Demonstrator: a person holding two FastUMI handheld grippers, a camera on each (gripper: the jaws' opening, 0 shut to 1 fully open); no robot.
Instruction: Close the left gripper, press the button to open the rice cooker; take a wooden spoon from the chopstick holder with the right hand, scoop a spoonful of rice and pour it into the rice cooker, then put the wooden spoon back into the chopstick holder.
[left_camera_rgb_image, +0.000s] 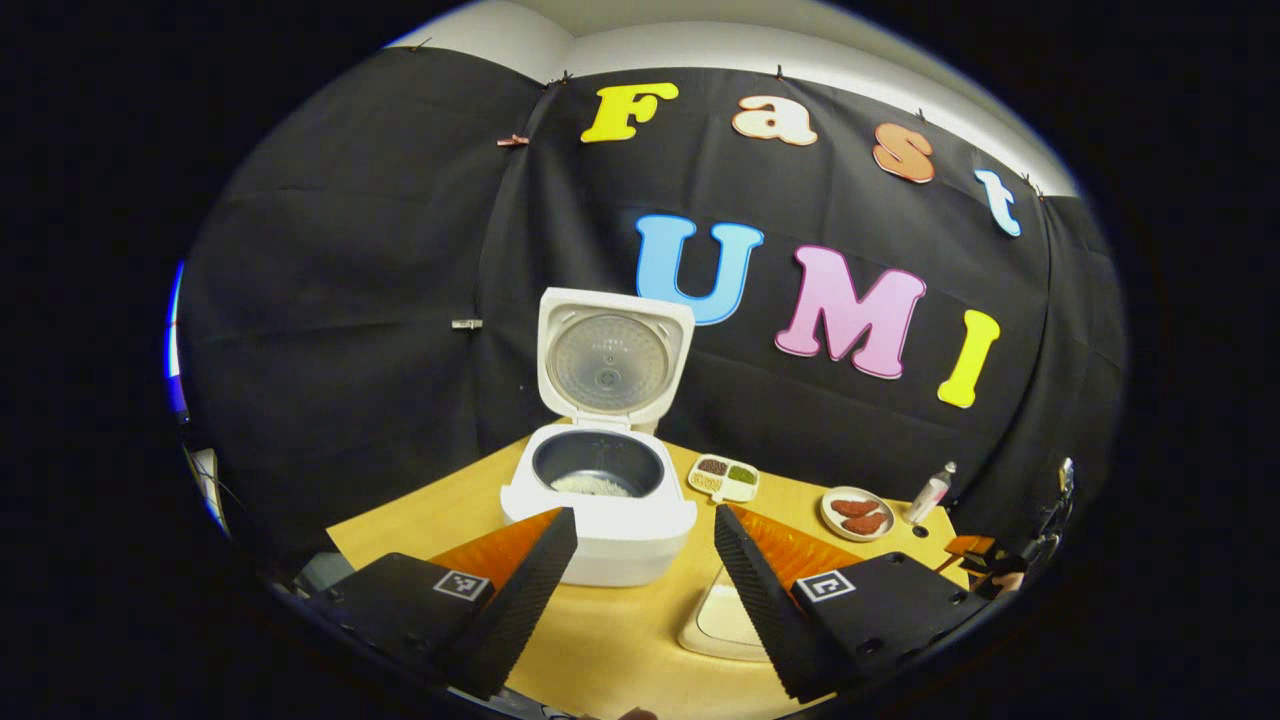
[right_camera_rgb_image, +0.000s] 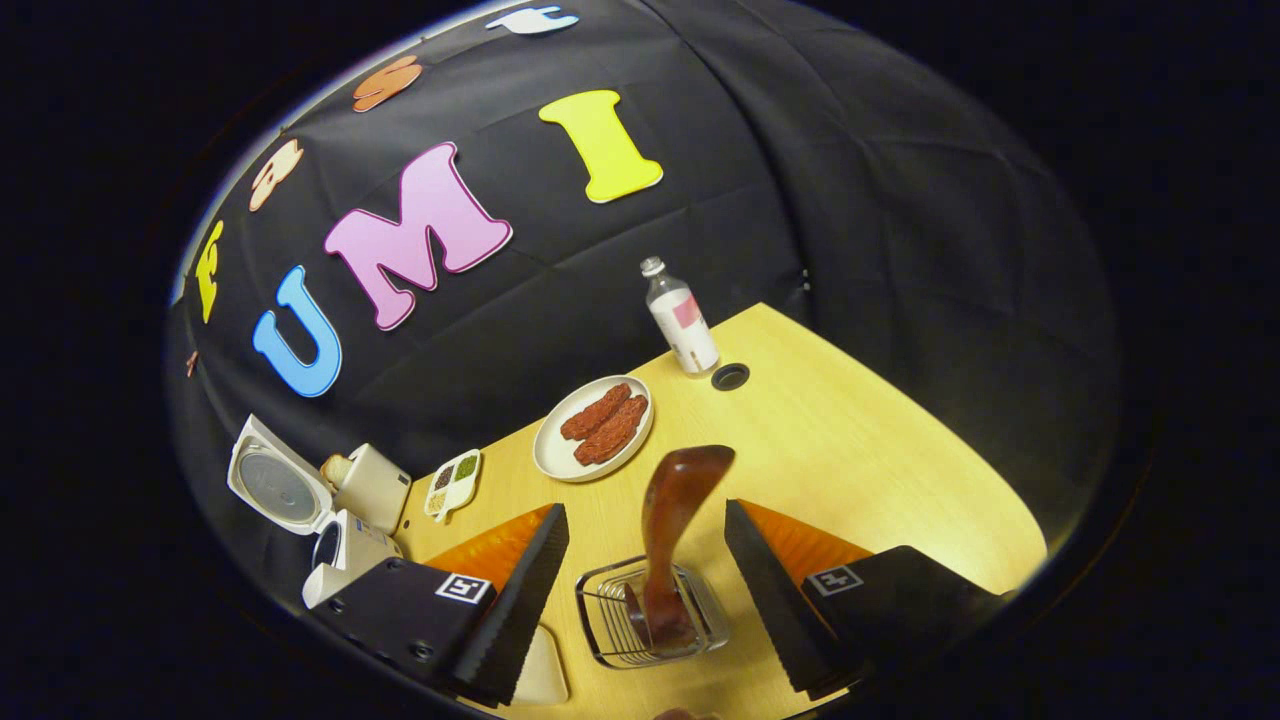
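Note:
The white rice cooker (left_camera_rgb_image: 600, 530) stands open with its lid (left_camera_rgb_image: 612, 360) upright, and white rice lies at the bottom of its dark pot (left_camera_rgb_image: 598, 468). My left gripper (left_camera_rgb_image: 645, 510) is open just in front of the cooker, holding nothing. In the right gripper view a brown wooden spoon (right_camera_rgb_image: 675, 510) stands in a wire chopstick holder (right_camera_rgb_image: 610, 620). My right gripper (right_camera_rgb_image: 645, 508) is open, one finger on each side of the spoon without touching it. The open cooker (right_camera_rgb_image: 335, 545) also appears at the far left of that view.
A cream dish (left_camera_rgb_image: 725, 620) lies near the table's front edge by the left gripper. Behind it are a divided dish of grains (left_camera_rgb_image: 722, 478), a plate of sausages (right_camera_rgb_image: 595, 425) and a small bottle (right_camera_rgb_image: 682, 320) beside a round hole in the table (right_camera_rgb_image: 730, 377).

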